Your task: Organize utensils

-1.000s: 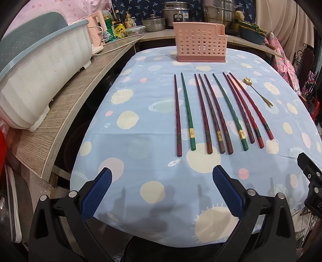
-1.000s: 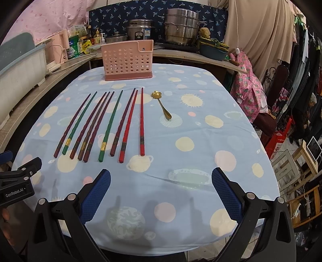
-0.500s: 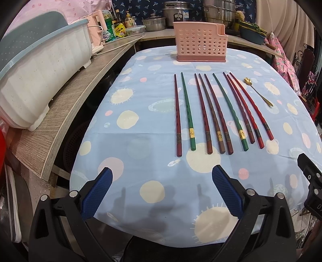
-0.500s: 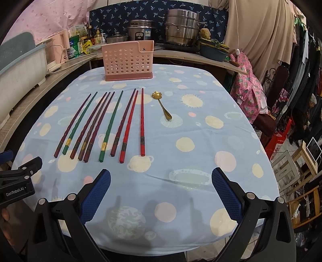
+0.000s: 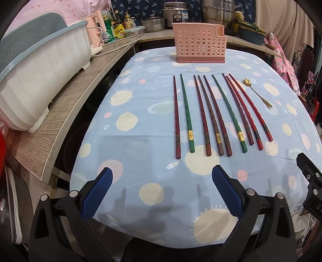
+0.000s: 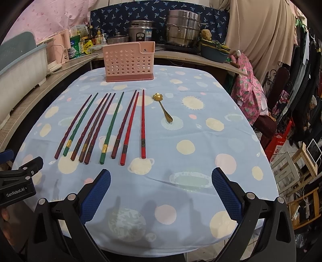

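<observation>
Chopsticks (image 5: pixel 213 112) flat on tablecloth, just beyond wide-spread left claw (image 5: pixel 162 193).

The one line that reads cleanly is "GenRobot.AI", printed in white on the black body of the left gripper (image 6: pixel 17 191) where it shows at the left edge of the right wrist view. In the left wrist view the black body of the right gripper (image 5: pixel 311 203) carries white lettering too, cut off at the frame edge; only a "D" can be made out. Back on the counter (image 5: pixel 84 80), the green and white tub (image 6: pixel 74 49), the yellow packet (image 5: pixel 120 32) and the bottles (image 5: pixel 127 20) have printed labels, and the rice cooker (image 5: pixel 175 16) has a sticker on its front, but all are too small and blurred to read.
</observation>
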Demonstrator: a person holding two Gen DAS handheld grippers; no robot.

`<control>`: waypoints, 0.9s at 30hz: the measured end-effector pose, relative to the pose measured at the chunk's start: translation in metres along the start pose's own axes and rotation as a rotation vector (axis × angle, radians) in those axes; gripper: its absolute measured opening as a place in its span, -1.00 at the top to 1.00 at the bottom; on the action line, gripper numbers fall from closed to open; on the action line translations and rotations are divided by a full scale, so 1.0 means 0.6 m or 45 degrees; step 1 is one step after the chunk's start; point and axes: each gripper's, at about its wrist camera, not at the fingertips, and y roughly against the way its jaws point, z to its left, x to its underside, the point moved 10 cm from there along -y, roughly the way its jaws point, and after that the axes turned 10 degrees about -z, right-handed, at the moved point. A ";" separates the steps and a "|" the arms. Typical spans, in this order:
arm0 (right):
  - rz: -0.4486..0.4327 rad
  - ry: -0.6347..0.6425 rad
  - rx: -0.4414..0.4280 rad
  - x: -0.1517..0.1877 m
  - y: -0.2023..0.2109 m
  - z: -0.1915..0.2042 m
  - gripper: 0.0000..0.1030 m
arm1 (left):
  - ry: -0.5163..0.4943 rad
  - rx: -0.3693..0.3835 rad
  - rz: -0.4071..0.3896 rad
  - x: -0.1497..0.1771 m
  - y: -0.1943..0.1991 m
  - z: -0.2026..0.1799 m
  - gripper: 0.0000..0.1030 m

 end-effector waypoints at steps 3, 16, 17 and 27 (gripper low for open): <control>0.002 -0.003 -0.004 0.000 0.000 0.001 -0.87 | 0.000 0.000 0.002 0.000 -0.001 0.000 -0.83; 0.001 -0.012 -0.008 -0.005 -0.002 -0.002 -0.87 | 0.000 -0.002 0.009 0.004 -0.004 0.001 -0.83; 0.000 -0.013 -0.009 -0.003 -0.002 -0.003 -0.87 | 0.000 -0.001 0.010 0.004 -0.004 0.000 -0.83; 0.003 -0.019 -0.009 -0.002 -0.005 -0.005 -0.87 | -0.003 0.000 0.014 0.004 -0.006 0.000 -0.83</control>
